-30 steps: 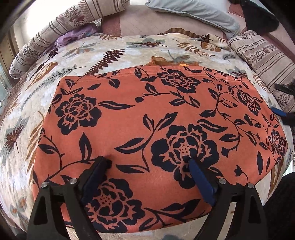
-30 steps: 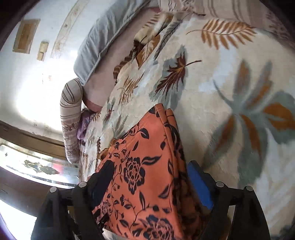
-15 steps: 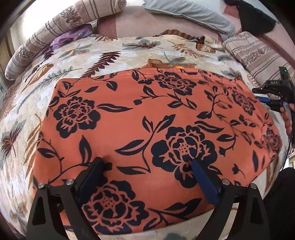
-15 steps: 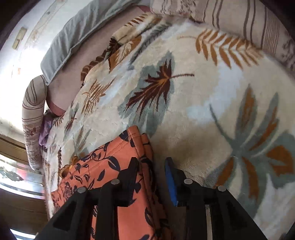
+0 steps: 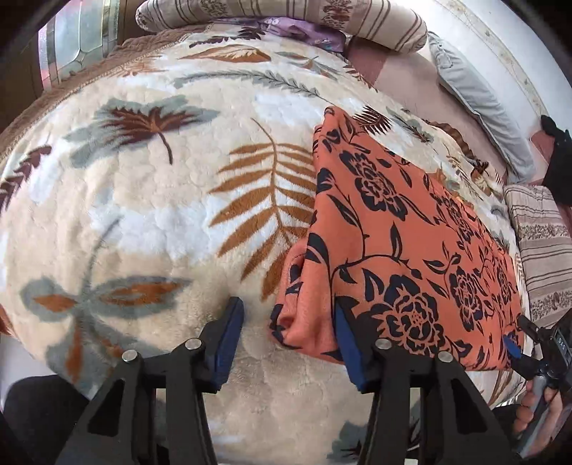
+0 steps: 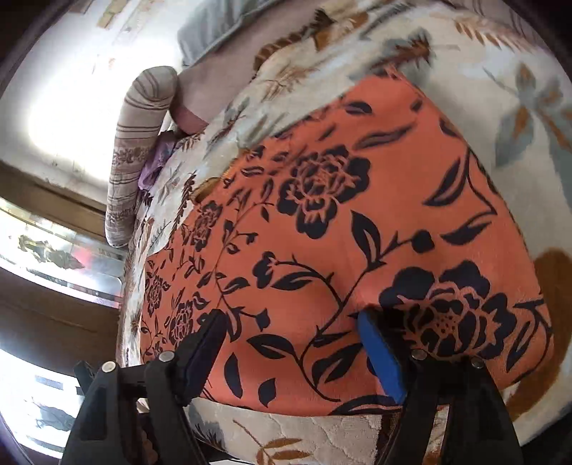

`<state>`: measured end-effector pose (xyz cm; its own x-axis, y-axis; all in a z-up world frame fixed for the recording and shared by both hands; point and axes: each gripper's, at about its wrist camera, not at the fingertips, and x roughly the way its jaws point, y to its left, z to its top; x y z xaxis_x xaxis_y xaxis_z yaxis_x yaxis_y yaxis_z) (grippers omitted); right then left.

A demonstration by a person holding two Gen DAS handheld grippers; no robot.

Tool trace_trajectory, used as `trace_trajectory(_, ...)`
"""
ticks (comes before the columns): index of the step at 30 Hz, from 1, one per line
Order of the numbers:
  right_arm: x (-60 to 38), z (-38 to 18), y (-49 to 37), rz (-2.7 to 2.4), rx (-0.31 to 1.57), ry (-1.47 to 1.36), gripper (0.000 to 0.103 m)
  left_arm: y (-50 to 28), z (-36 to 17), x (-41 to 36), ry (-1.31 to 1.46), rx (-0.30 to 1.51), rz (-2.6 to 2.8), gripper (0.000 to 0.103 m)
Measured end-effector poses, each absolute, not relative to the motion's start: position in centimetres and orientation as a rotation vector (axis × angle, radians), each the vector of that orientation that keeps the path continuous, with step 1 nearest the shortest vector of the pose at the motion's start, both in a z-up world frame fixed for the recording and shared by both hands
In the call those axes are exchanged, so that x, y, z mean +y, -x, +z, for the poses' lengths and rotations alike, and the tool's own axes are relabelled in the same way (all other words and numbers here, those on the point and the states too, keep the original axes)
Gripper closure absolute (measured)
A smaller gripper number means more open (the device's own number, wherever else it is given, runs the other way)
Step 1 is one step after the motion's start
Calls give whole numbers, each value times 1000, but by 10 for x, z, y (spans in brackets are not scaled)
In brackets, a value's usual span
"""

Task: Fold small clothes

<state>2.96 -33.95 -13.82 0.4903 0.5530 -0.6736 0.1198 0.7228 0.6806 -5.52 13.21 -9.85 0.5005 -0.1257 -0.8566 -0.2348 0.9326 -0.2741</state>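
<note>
Your left gripper (image 5: pixel 289 332) is closing around the near left corner of the orange floral garment (image 5: pixel 411 250); its right pad touches the cloth, its left pad is clear. Your right gripper (image 6: pixel 293 343) is opening above the garment's near edge, holding nothing. The garment lies flat on the leaf-patterned blanket (image 5: pixel 150 214) covering the bed, with striped pillows (image 5: pixel 286 14) beyond.

Bright daylight washes out the pale plaster wall (image 6: pixel 64 100) in glare; the right wrist view smears with motion blur, and both pictures bulge, darkening at the corners
</note>
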Motion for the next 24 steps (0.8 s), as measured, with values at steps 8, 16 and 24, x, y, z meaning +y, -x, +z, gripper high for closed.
trace_trajectory(8, -363, -143, -21, 334, 1019, -828, 24, 58, -83, 147, 409, 1042, 111, 50)
trace_trajectory(16, -353, -144, -25, 351, 1008, -824, 24, -19, -68, 134, 306, 1026, 6, 38)
trace_trajectory(24, -360, -147, -25, 378, 1022, -864, 24, -130, -109, 151, 186, 1092, 86, 34)
